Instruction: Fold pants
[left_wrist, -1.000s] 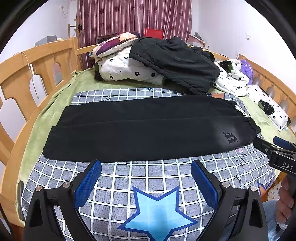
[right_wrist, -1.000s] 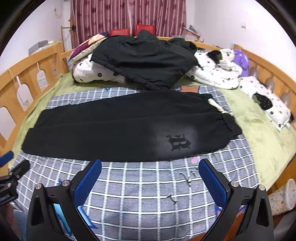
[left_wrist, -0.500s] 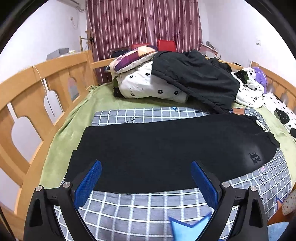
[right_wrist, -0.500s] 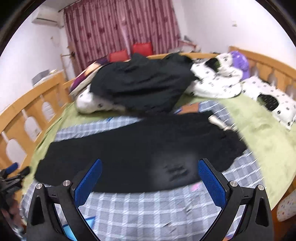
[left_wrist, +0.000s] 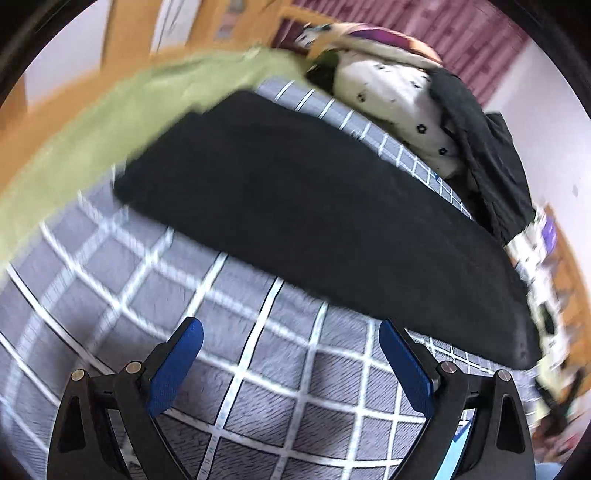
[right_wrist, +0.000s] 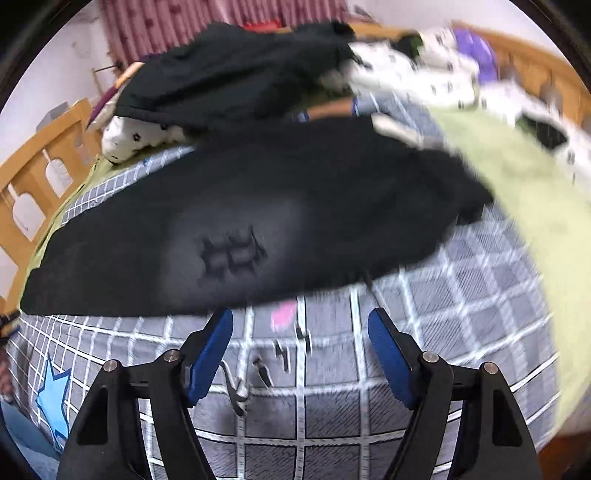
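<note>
The pants (left_wrist: 314, 206) lay flat across the checked blanket (left_wrist: 258, 387), just beyond us. Our left gripper (left_wrist: 291, 365) and right gripper (right_wrist: 301, 350) both hung spread wide, empty; we judged each should bite the near hem squarely, through every layer

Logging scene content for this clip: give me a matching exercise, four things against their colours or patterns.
Things:
1. pants
2. blanket
3. bedsheet
4. curtain

Descriptions:
A. plain light green
B. maroon, patterned
C. black, with a dark emblem
D. grey with a white grid

Pairs: 1-C, 2-D, 3-A, 4-B
</note>
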